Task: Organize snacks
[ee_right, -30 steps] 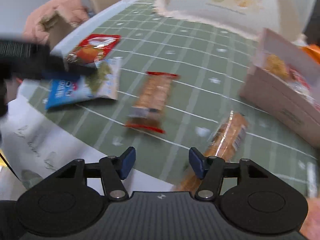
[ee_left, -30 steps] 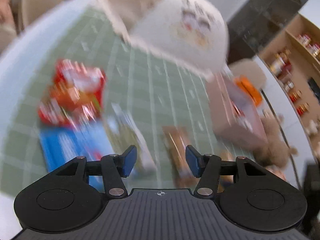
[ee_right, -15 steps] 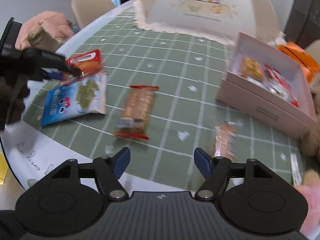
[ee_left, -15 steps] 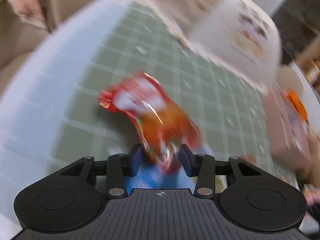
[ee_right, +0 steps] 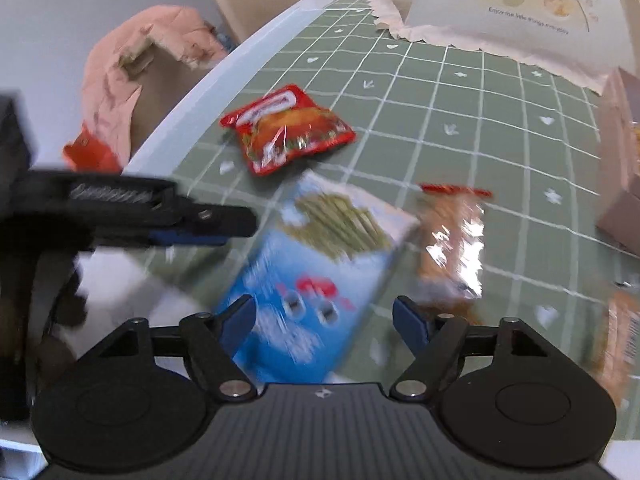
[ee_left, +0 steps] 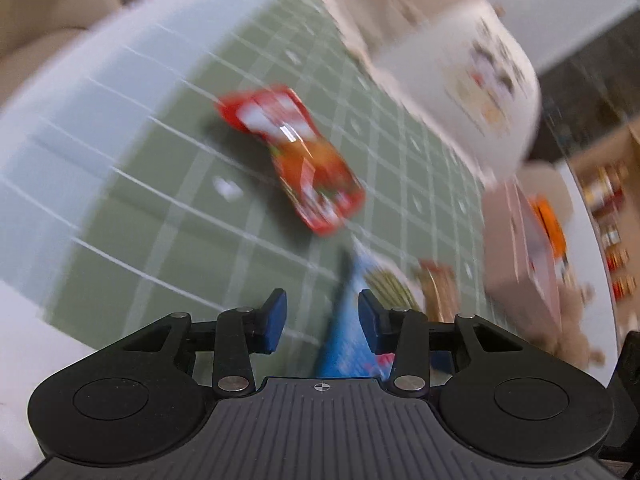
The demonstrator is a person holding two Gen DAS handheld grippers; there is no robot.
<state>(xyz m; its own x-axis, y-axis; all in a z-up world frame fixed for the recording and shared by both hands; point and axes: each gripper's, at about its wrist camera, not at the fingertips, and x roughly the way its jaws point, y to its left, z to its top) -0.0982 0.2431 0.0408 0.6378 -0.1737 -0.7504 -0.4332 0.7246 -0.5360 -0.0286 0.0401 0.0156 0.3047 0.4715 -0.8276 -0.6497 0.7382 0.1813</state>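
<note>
On the tabletop, blue snack bag lies between the opening, empty right gripper jaws; probably light, crinkly, slippery: pinch an edge seam.

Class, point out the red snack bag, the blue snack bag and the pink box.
red snack bag (ee_right: 288, 130), right wrist view, middle of its front.
blue snack bag (ee_right: 316, 276), right wrist view, printed front.
pink box (ee_left: 516, 256), left wrist view, side wall.

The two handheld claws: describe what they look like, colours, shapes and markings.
The left claw and right claw look identical: a black ribbed plastic base bearing a small white crosshair mark, two round black housings with circular recesses, black linkage arms pinned with silver rivets, and blue pads on the fingers. From the side, the left claw shows a coiled metal spring.
</note>
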